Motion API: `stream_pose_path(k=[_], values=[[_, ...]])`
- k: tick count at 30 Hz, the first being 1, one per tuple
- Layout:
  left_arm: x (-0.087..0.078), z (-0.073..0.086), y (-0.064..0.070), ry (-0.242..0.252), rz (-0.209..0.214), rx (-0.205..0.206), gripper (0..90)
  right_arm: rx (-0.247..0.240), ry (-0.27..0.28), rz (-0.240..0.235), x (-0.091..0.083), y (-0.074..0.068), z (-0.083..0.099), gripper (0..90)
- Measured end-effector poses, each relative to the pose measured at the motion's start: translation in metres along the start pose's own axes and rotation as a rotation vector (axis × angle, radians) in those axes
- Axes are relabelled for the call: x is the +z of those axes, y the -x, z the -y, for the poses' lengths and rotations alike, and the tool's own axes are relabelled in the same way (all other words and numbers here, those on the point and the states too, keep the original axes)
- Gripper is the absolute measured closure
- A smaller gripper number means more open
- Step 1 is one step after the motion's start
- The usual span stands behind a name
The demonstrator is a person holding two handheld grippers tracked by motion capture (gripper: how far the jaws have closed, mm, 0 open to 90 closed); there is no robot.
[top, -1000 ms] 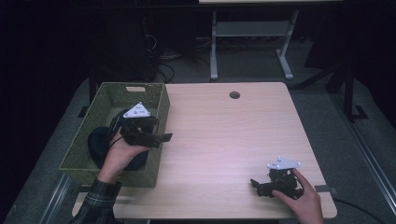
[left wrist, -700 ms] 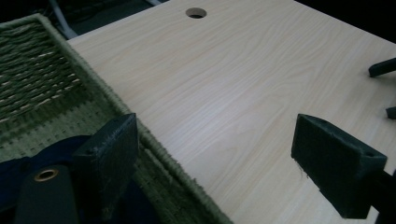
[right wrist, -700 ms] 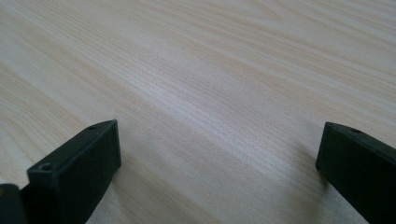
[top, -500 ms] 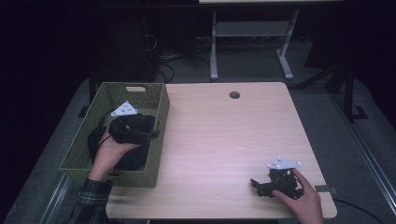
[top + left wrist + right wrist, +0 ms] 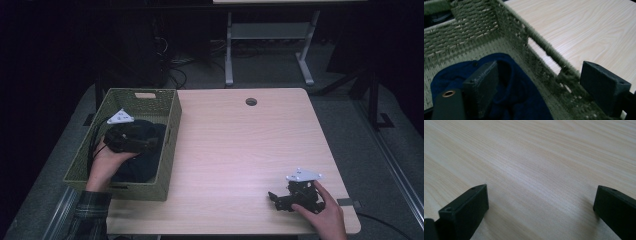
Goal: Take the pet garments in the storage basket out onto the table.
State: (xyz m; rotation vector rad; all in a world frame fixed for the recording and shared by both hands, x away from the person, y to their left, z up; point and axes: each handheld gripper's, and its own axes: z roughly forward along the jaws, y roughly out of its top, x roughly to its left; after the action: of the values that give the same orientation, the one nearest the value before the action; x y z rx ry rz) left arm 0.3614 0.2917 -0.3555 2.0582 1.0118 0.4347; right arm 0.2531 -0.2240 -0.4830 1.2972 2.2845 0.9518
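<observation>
The pale wood tabletop (image 5: 240, 150) carries a green woven basket (image 5: 167, 150) at its left edge. Inside the basket lies a dark blue cloth (image 5: 519, 100). The left tool (image 5: 131, 141) hangs low in the basket above the cloth — jaws apart, gripping nothing. The right tool (image 5: 285, 199) rests on the tabletop's near right corner, jaws wide apart — well away from the basket.
</observation>
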Motion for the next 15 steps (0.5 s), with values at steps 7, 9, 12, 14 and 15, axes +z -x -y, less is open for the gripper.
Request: stream_pose_path(k=[7,9,12,14,15], values=[[0.002,0.007,-0.010,-0.024,-0.028,-0.009,14.6,0.000,0.000,0.000,0.000,0.000,0.000,0.0],[0.003,0.009,-0.014,-0.030,-0.036,-0.005,14.7,0.000,0.000,0.000,0.000,0.000,0.000,0.0],[0.005,0.012,-0.017,-0.039,-0.047,-0.008,14.7,0.000,0.000,0.000,0.000,0.000,0.000,0.0],[0.005,0.013,-0.019,-0.041,-0.047,-0.011,14.7,0.000,0.000,0.000,0.000,0.000,0.000,0.0],[0.006,0.014,-0.020,-0.048,-0.049,-0.008,14.7,0.000,0.000,0.000,0.000,0.000,0.000,0.0]])
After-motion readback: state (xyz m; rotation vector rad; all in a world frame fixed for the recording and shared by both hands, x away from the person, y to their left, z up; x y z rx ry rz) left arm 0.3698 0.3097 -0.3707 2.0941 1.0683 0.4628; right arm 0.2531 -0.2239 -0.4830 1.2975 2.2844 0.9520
